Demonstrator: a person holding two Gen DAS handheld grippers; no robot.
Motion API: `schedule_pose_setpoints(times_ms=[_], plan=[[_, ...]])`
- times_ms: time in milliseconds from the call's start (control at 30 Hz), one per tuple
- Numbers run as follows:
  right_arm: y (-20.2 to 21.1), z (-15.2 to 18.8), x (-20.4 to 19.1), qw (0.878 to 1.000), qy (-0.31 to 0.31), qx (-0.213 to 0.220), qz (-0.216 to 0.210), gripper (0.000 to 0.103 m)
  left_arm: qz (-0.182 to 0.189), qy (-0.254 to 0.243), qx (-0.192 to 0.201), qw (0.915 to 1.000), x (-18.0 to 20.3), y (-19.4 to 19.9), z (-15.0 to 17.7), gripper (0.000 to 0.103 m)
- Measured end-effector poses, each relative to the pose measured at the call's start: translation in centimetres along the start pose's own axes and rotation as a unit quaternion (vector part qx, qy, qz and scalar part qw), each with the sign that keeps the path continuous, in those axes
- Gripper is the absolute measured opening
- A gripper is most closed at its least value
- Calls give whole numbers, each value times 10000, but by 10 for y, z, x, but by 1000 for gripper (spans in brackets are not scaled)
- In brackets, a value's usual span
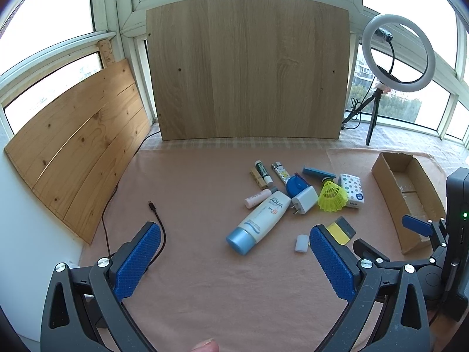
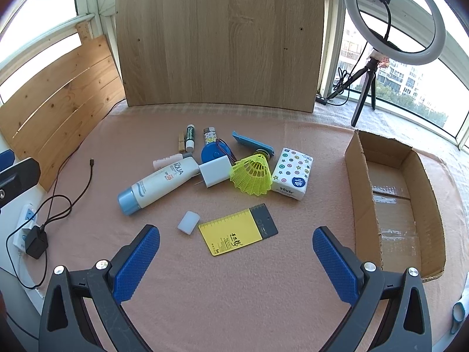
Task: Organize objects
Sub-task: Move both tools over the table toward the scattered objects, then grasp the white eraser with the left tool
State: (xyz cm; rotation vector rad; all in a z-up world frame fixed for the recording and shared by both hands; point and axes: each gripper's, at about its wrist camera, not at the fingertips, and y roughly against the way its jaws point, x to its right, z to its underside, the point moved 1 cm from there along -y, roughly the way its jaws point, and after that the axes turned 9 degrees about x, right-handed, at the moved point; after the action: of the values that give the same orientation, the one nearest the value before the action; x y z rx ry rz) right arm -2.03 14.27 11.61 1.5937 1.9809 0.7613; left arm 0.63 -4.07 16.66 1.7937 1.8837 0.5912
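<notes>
Here, left edge: a slatted pine board (image 2: 58, 94) leans against the window, with a white power strip (image 2: 23, 228) and a black plug-in adapter (image 2: 36, 242) below it.
Cable: a thin black charging cable (image 2: 79, 187) trails from that adapter onto the pink cloth-covered table (image 2: 234, 287), its loose end lying apart from the clutter.
Left gripper (image 1: 234, 261): blue ribbed fingers spread wide apart, holding nothing, over bare cloth in front of the pile.
Pile, left part: a white sunscreen tube with a light-blue cap (image 2: 158, 183) lies on its side; a small pink tube (image 2: 167, 160) touches it behind, with a wooden clothespin (image 2: 181, 143) and a green-labelled lip balm stick (image 2: 190, 137) farther back.
Pile, middle: a patterned lighter (image 2: 209, 136), a round blue tape measure (image 2: 215, 152) and a white wall charger plug (image 2: 215, 171) touching the sunscreen tube.
Foreground: a small white cylinder cap (image 2: 188, 221) just beside a yellow card with a dark grey end (image 2: 237, 233).
Right gripper (image 2: 236, 259): fingers wide apart and empty, the yellow card just ahead of them.
Pile, right part: a neon-yellow plastic shuttlecock (image 2: 252, 174) on its side, a flat blue comb-like piece (image 2: 252, 143) behind it, a white tissue pack printed with coloured dots (image 2: 293, 173) touching the shuttlecock.
Right side: an open brown cardboard box (image 2: 363, 205), well apart from the pile.
Back: an upright light-oak panel (image 2: 219, 38) and a white ring light on a black tripod (image 2: 392, 20).
</notes>
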Motion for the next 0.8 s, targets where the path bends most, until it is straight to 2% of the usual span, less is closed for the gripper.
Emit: schedule_pose_setpoints(times_ms=[233,300,467,600,667,800], plan=[[-7,0,3,9998,-15,-203,10,103,-12,2,-70,10000,1,-9,2,103],[-11,1,6,9991,-63,-410,3,103,-20,6,-105,9999,1,-14,4,103],[-27,11,10,9989,-20,-460,45,103,84,85,-78,9999,0,-31,15,103],[-53,31,11,9965,61,-827,-93,103,266,208,-478,9983,1,-63,40,103],[-64,42,12,9951,107,-976,-127,103,235,141,-707,9971,5,-80,58,103],[-82,55,22,9923,49,-1233,-33,103,394,183,-1146,9925,15,-109,92,103]])
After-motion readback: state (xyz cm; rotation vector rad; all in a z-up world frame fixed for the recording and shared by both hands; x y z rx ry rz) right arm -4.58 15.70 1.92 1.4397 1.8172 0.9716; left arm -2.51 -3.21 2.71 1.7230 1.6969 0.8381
